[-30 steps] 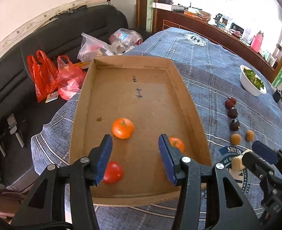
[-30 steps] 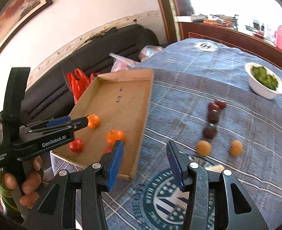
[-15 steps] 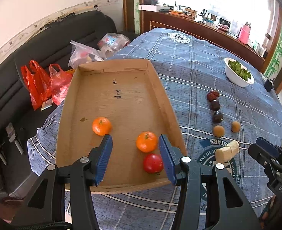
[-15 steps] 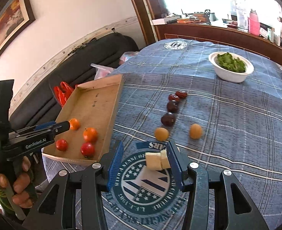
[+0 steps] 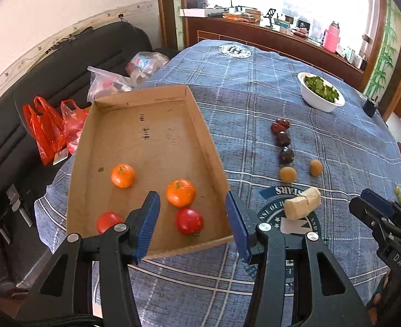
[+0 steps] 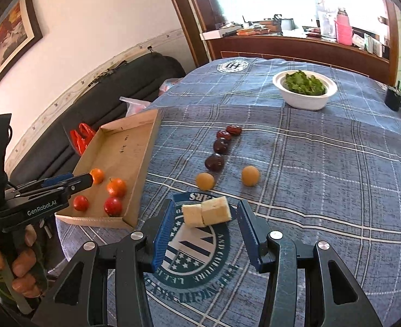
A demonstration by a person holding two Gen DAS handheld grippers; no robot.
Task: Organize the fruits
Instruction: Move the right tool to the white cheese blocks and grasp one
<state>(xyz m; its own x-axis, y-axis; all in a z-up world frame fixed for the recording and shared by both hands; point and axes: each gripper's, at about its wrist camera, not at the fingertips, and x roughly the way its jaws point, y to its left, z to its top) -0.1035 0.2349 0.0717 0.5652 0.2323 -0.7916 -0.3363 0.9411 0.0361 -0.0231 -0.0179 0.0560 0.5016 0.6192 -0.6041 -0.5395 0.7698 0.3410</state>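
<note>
A shallow cardboard tray on the blue checked tablecloth holds two oranges and two red tomatoes. My left gripper is open and empty above the tray's near end. On the cloth lie dark plums, red dates, two small tan fruits and a pale yellow cut piece. My right gripper is open and empty, its fingers either side of the pale piece, just in front of it.
A white bowl of greens stands at the far side of the table. Red and clear plastic bags lie on the black sofa to the left. A wooden sideboard with a pink bottle runs along the back.
Both grippers have drawn back and swung right. The left now views the whole tray; the right has moved from the tray's edge to the pale cut piece. Both stay open.
</note>
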